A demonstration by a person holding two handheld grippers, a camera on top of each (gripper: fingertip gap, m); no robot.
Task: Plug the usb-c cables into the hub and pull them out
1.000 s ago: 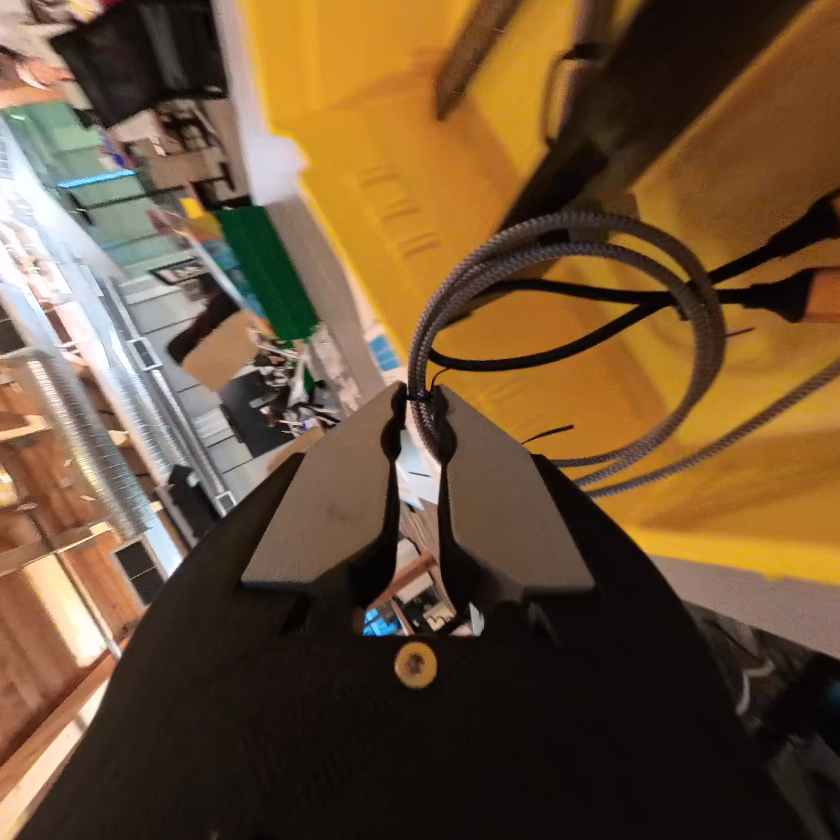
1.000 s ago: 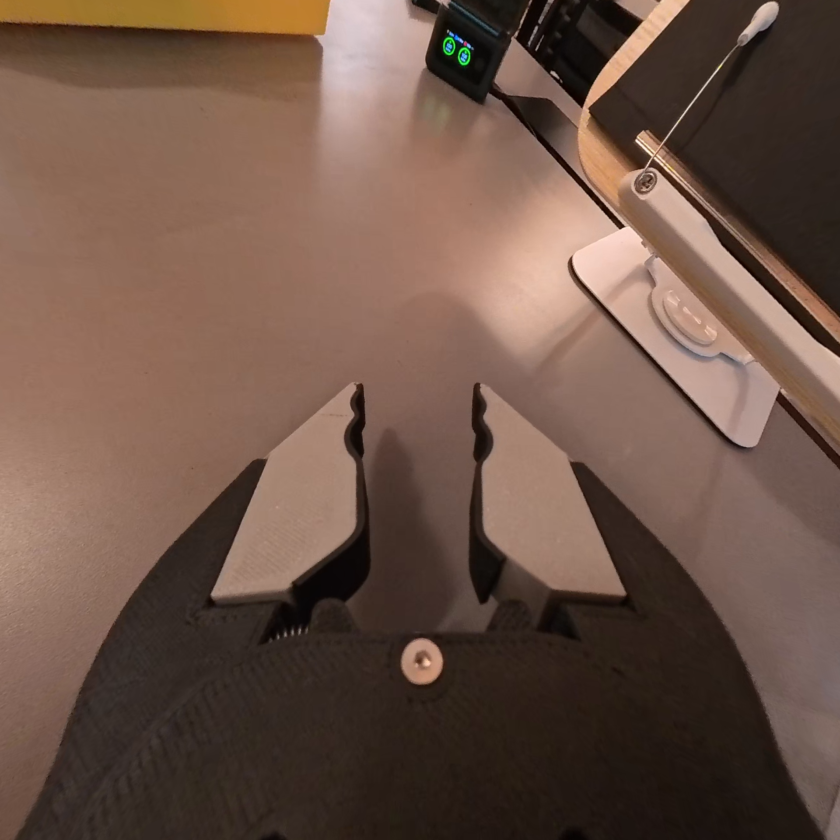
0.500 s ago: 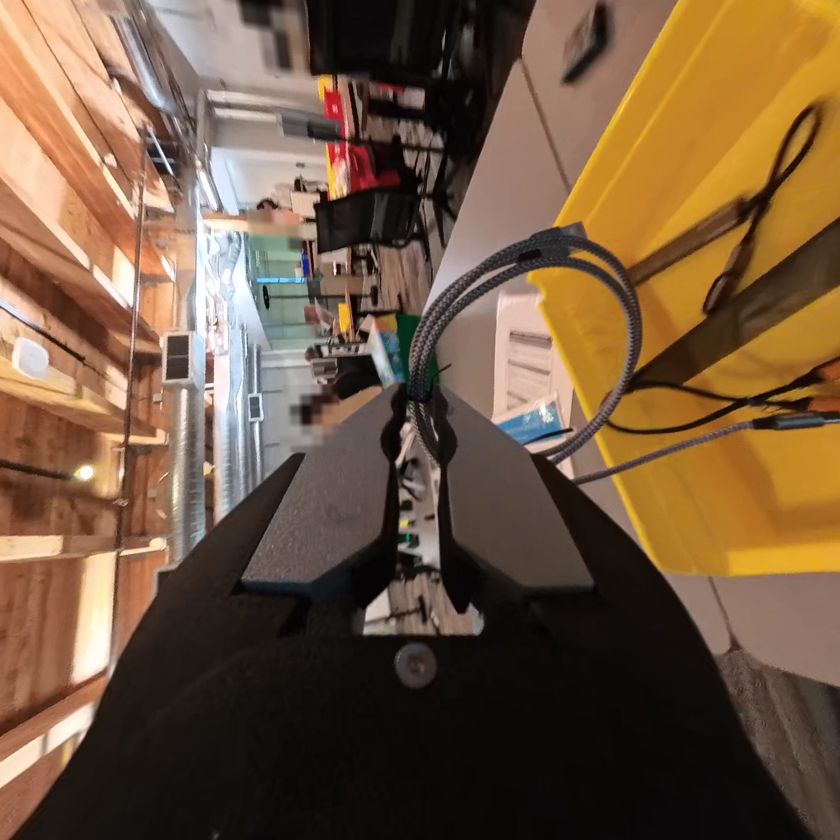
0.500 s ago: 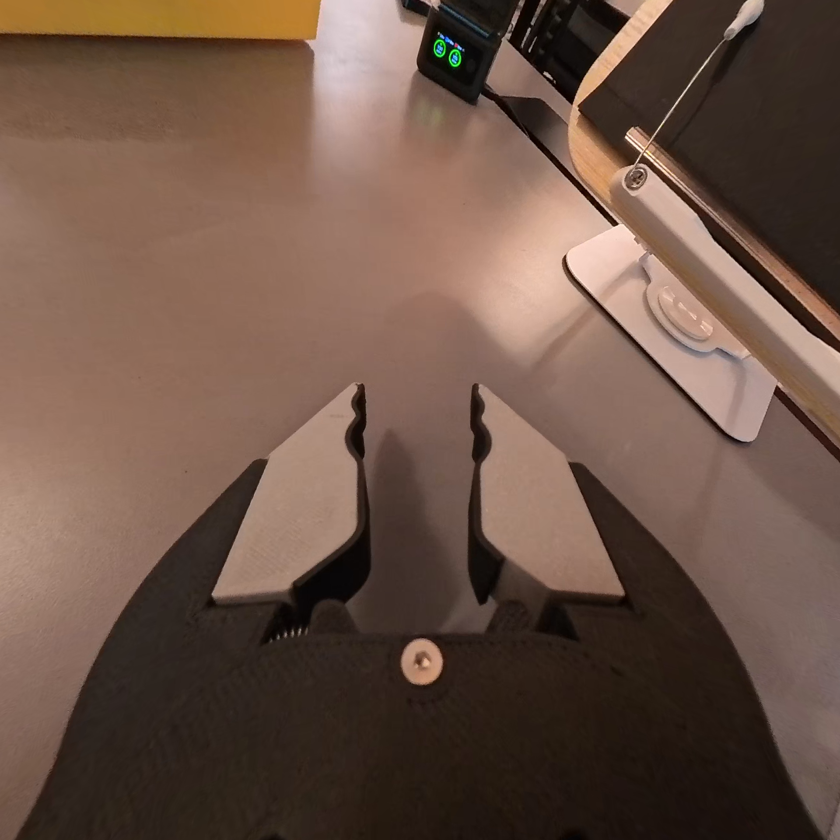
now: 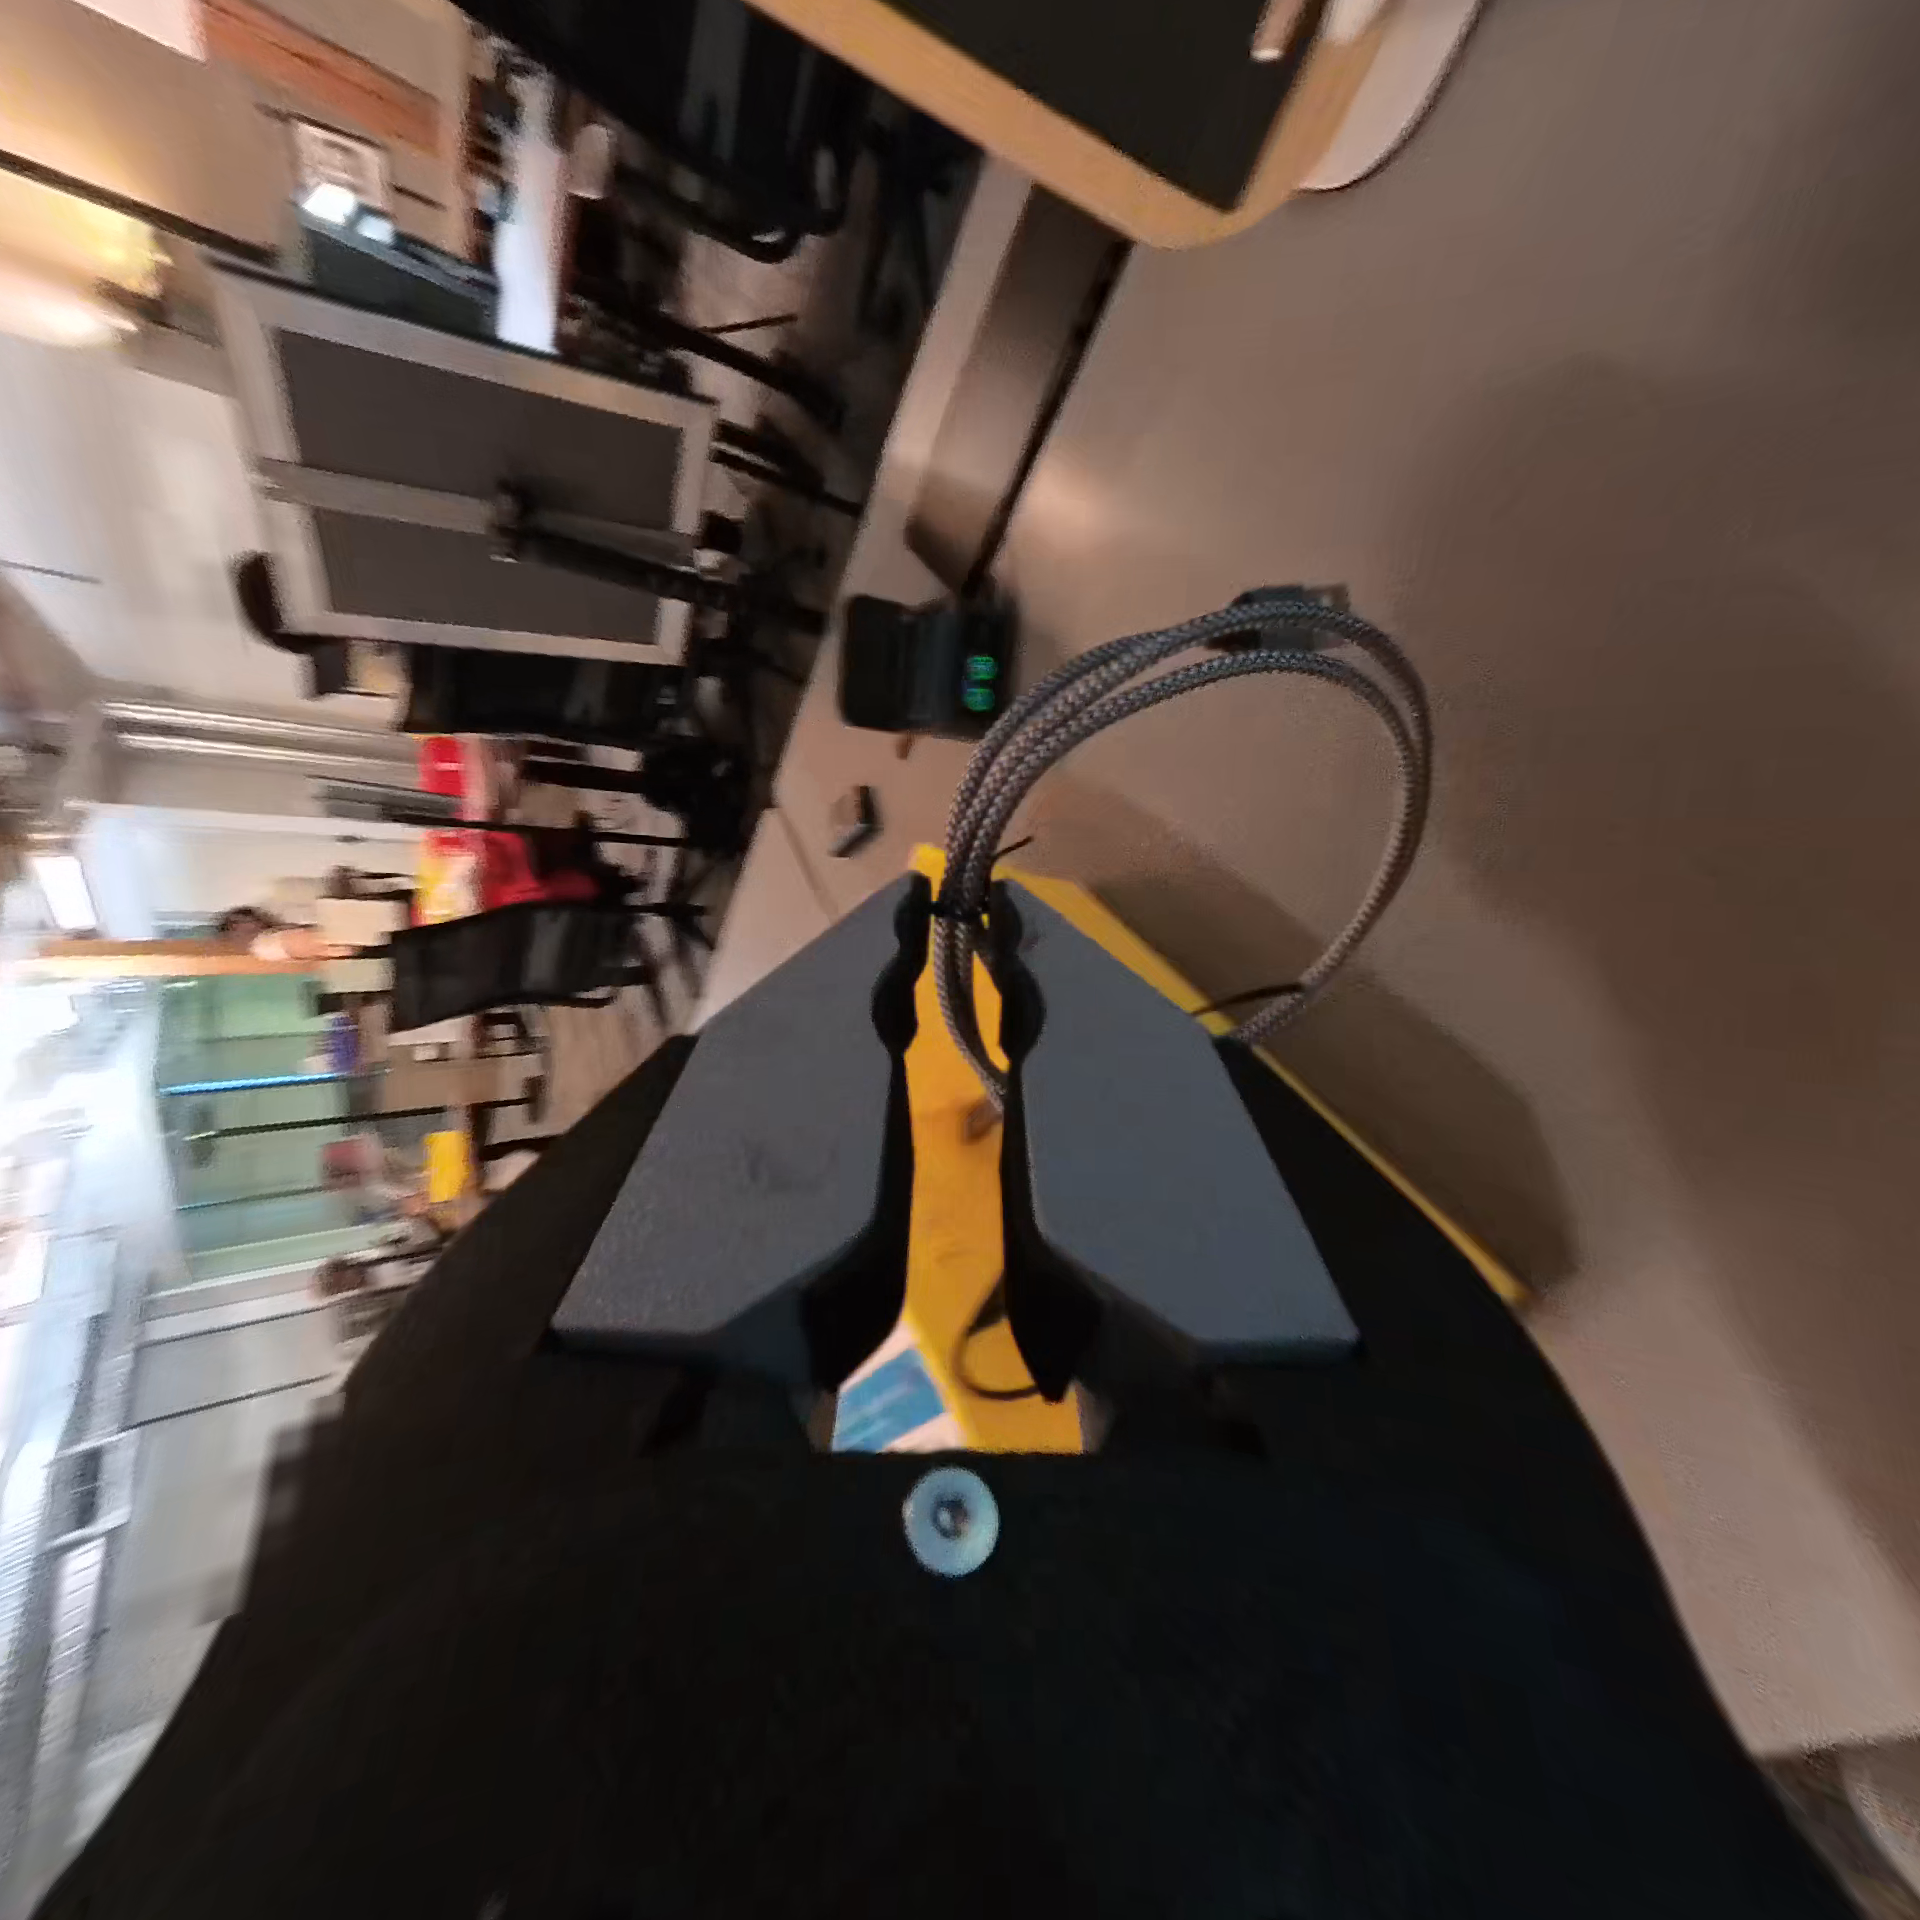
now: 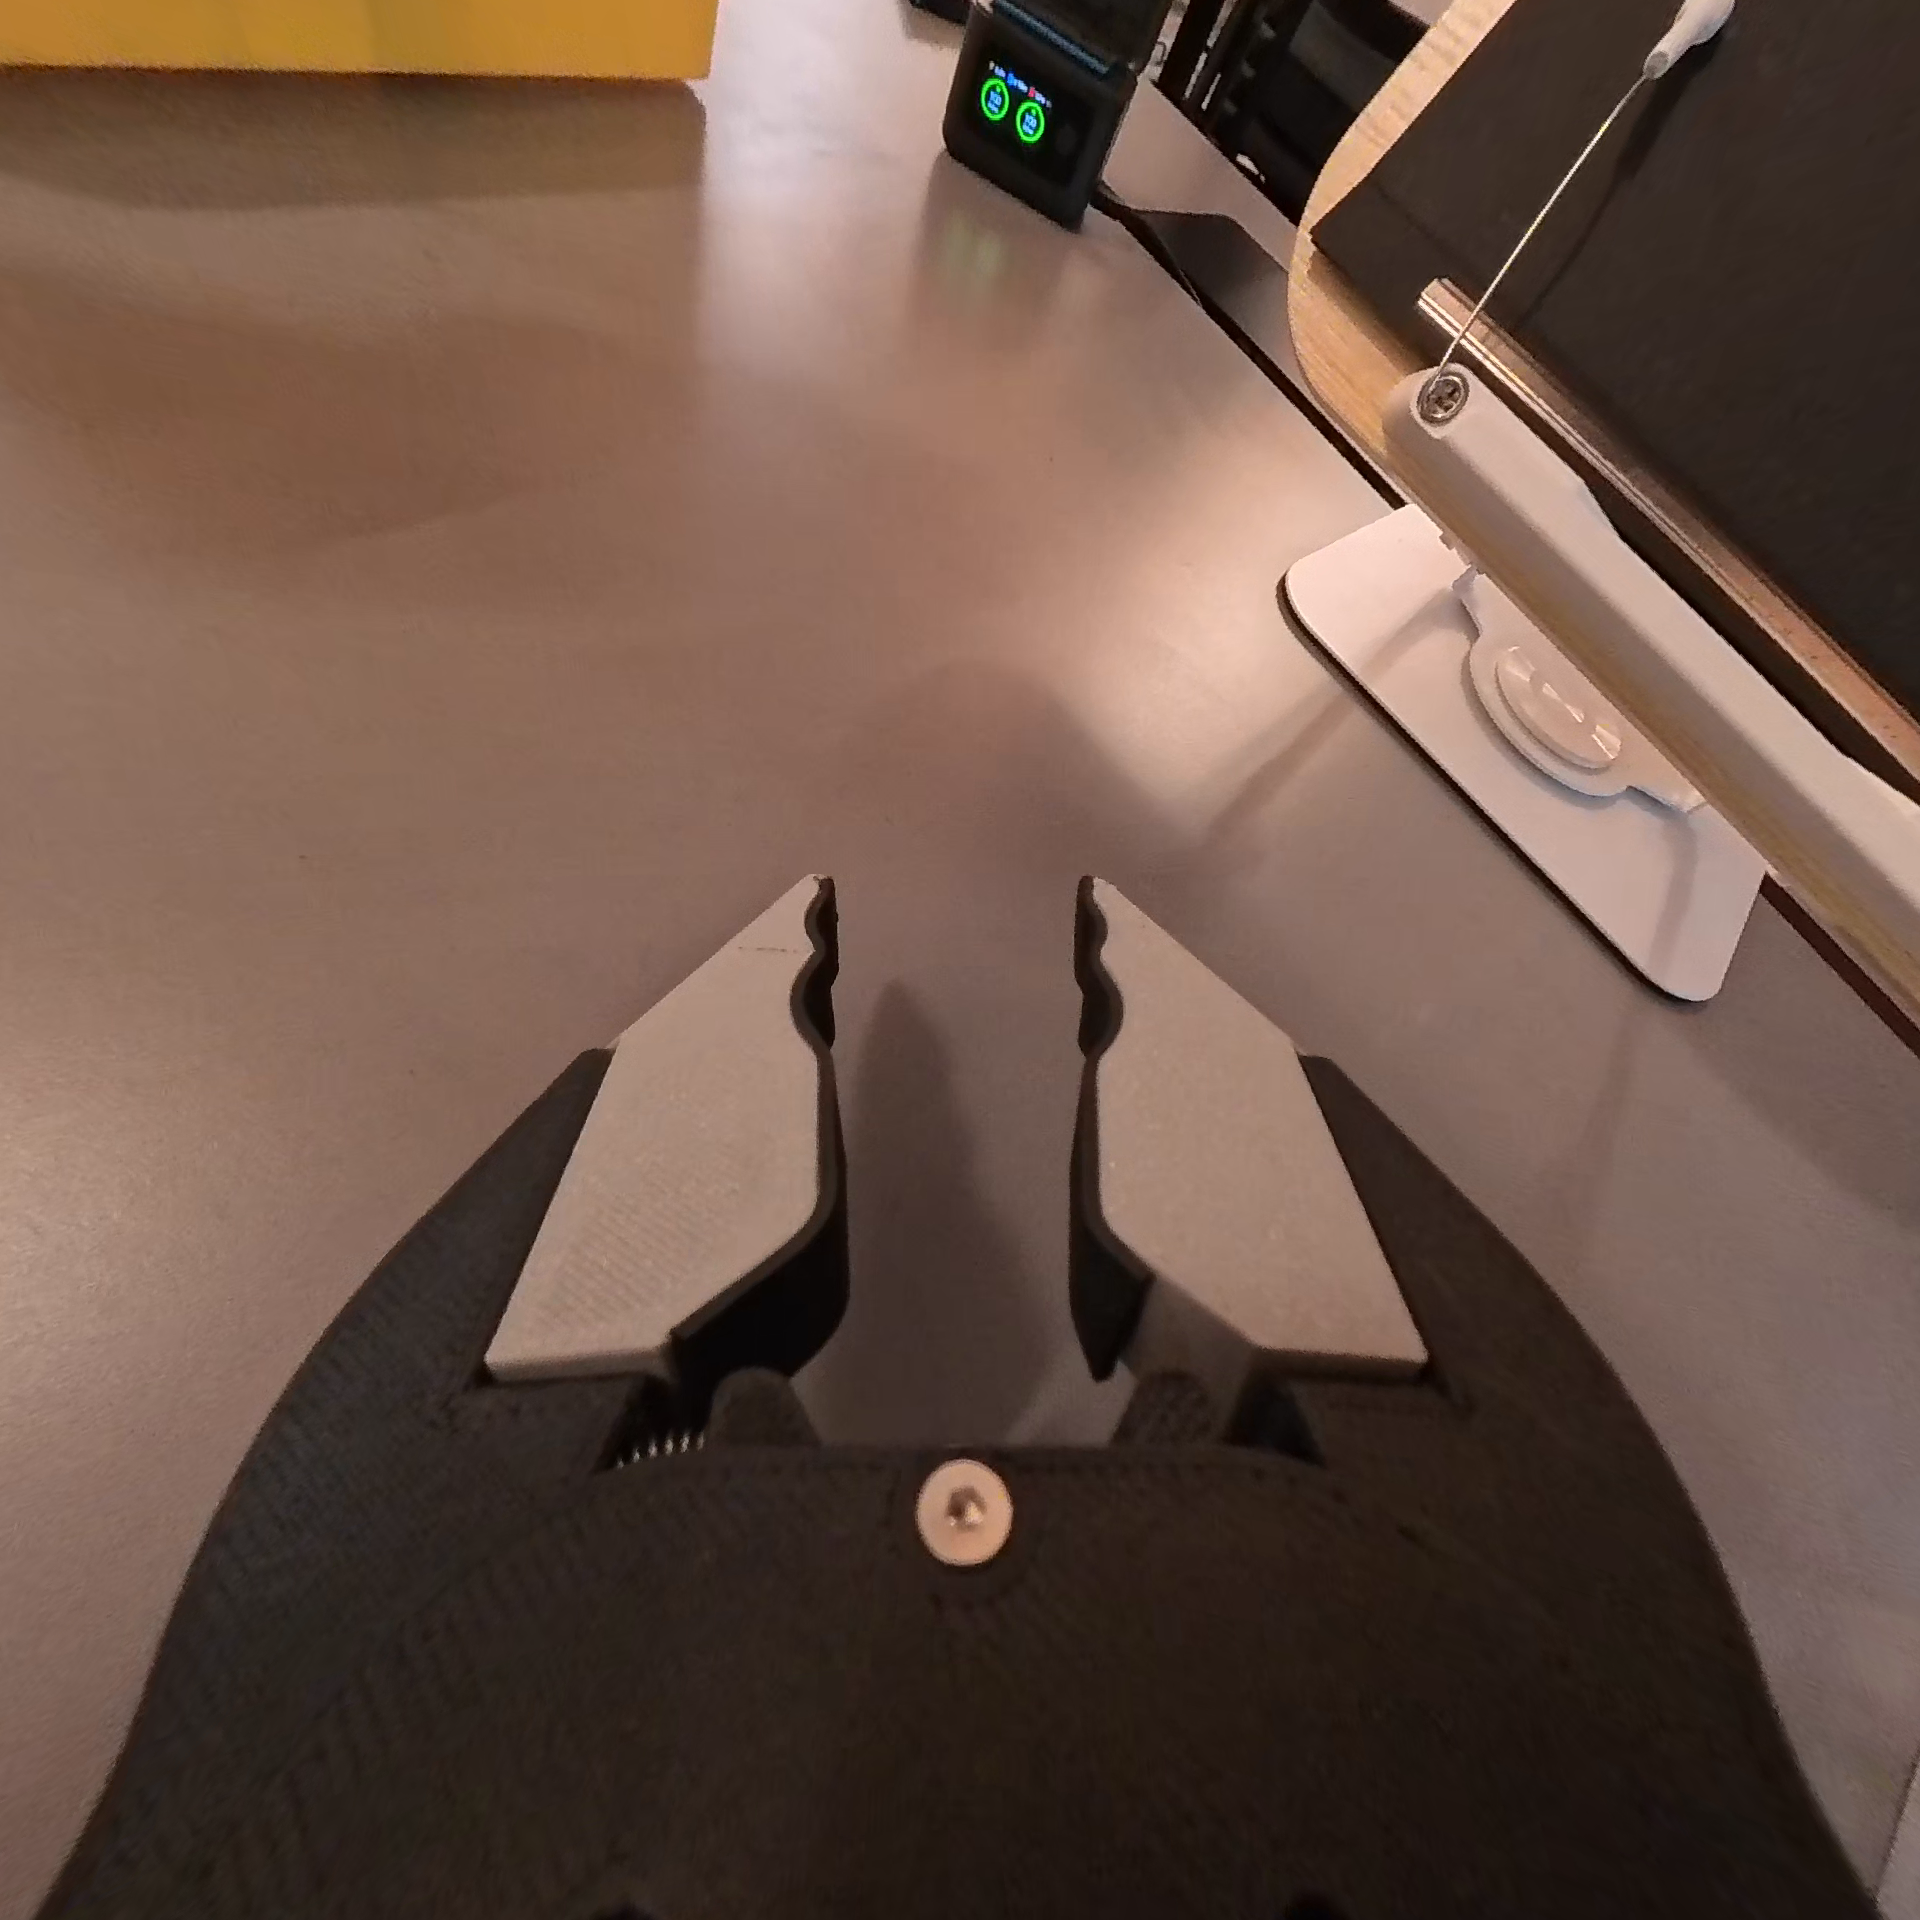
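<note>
My left gripper (image 5: 956, 904) is shut on a coiled grey braided usb-c cable (image 5: 1382, 717), tied with a thin black tie, and holds it in the air above the grey table (image 5: 1610, 540). The loop hangs out past the fingertips, and a metal plug end (image 5: 1283, 601) shows at its top. My right gripper (image 6: 954, 904) is open and empty, low over the table (image 6: 468, 540). A small black device with green-lit circles (image 6: 1029, 109), possibly the hub, stands at the table's far edge; it also shows in the left wrist view (image 5: 935, 665).
A yellow bin (image 5: 956, 1195) lies below my left gripper; its edge shows at the top left of the right wrist view (image 6: 353, 36). A white stand with an arm (image 6: 1538, 748) and a wood-edged black board (image 6: 1683, 260) stand at the right. About 30 cm separates my left fingertips from my right.
My left gripper has swung away from the yellow bin with the cable coil, now over the grey table facing the lit device. The right gripper has barely moved.
</note>
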